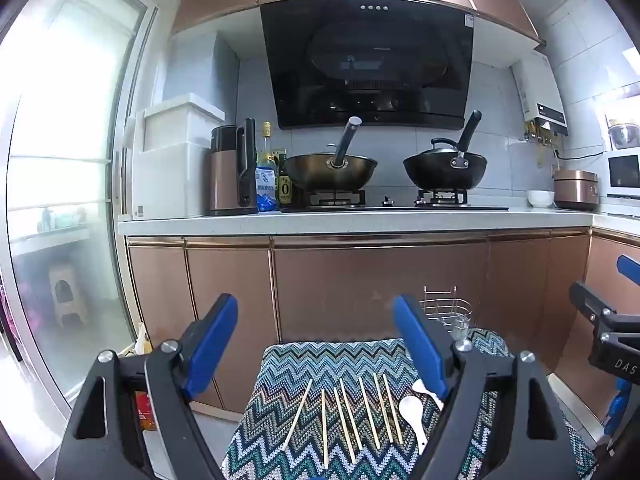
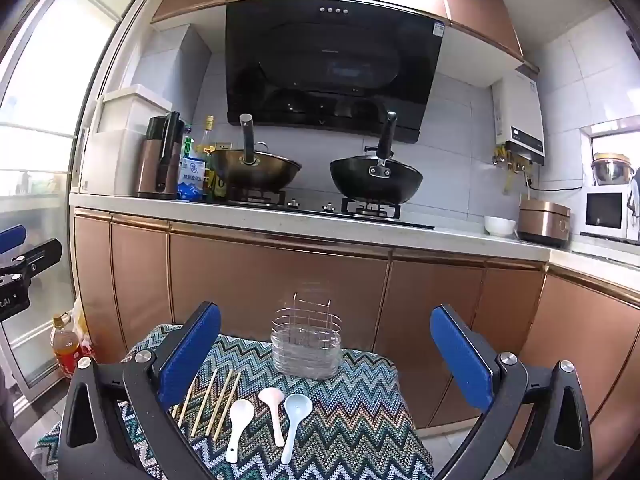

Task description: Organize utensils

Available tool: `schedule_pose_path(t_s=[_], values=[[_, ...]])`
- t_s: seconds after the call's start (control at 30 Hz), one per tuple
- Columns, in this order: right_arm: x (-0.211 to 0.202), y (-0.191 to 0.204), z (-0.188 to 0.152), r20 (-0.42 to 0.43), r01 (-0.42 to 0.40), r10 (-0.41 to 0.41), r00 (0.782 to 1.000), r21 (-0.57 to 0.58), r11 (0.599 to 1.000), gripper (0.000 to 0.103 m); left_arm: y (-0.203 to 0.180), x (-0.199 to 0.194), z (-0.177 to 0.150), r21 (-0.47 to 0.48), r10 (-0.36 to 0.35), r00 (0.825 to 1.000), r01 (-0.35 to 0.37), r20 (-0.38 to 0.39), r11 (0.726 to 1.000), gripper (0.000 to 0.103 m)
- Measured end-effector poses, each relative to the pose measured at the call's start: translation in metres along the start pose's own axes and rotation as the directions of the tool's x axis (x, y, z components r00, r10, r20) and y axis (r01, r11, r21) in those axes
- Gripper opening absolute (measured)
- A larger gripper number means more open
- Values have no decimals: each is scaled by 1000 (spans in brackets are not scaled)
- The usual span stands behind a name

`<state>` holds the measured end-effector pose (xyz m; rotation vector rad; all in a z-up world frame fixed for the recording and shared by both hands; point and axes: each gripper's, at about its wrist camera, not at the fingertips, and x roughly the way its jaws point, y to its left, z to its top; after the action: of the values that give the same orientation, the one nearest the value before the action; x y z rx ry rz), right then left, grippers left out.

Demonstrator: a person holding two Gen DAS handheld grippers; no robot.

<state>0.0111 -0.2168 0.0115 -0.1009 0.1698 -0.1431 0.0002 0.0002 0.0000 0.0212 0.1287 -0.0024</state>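
Several wooden chopsticks point(image 1: 352, 416) lie side by side on a zigzag-patterned cloth point(image 1: 304, 364); they also show in the right wrist view point(image 2: 216, 404). Three ceramic spoons lie to their right: a white one point(image 2: 240, 424), a pinkish one point(image 2: 274, 410) and a pale blue one point(image 2: 294, 420). A wire utensil holder point(image 2: 307, 340) stands at the cloth's far edge, also seen in the left wrist view point(image 1: 448, 310). My left gripper point(image 1: 316, 344) is open above the chopsticks. My right gripper point(image 2: 326, 348) is open above the spoons. Both are empty.
A counter point(image 2: 280, 220) behind holds two woks point(image 1: 330, 168) point(image 2: 376, 180), a kettle point(image 2: 160, 156), bottles, a bowl point(image 2: 499, 226), a rice cooker point(image 2: 544, 220) and a microwave point(image 2: 606, 212). Copper cabinet doors point(image 1: 380, 284) stand below. An oil bottle point(image 2: 64, 344) sits on the floor at left.
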Motion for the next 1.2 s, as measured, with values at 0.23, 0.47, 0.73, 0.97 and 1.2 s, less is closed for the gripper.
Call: schedule_pose_path(t_s=[0.23, 0.47, 0.73, 0.97, 1.2], values=[[0, -2, -4, -1, 9, -9, 1000, 3, 1000, 103, -1, 2, 0, -4, -4, 1000, 4, -6, 1000, 80], [0, -1, -7, -17, 39, -39, 999, -9, 999, 103, -12, 1, -6, -7, 6, 1000, -6, 5, 1000, 80], [8, 3, -3, -48, 87, -88, 995, -22, 996, 103, 1, 2, -9, -21, 21, 1000, -21, -1, 1000, 80], [10, 10, 3, -58, 95, -98, 994, -42, 995, 103, -2, 4, -12, -4, 26, 1000, -26, -10, 1000, 80], [14, 12, 1, -85, 106, -111, 990, -62, 992, 103, -3, 6, -12, -13, 27, 1000, -27, -7, 1000, 80]])
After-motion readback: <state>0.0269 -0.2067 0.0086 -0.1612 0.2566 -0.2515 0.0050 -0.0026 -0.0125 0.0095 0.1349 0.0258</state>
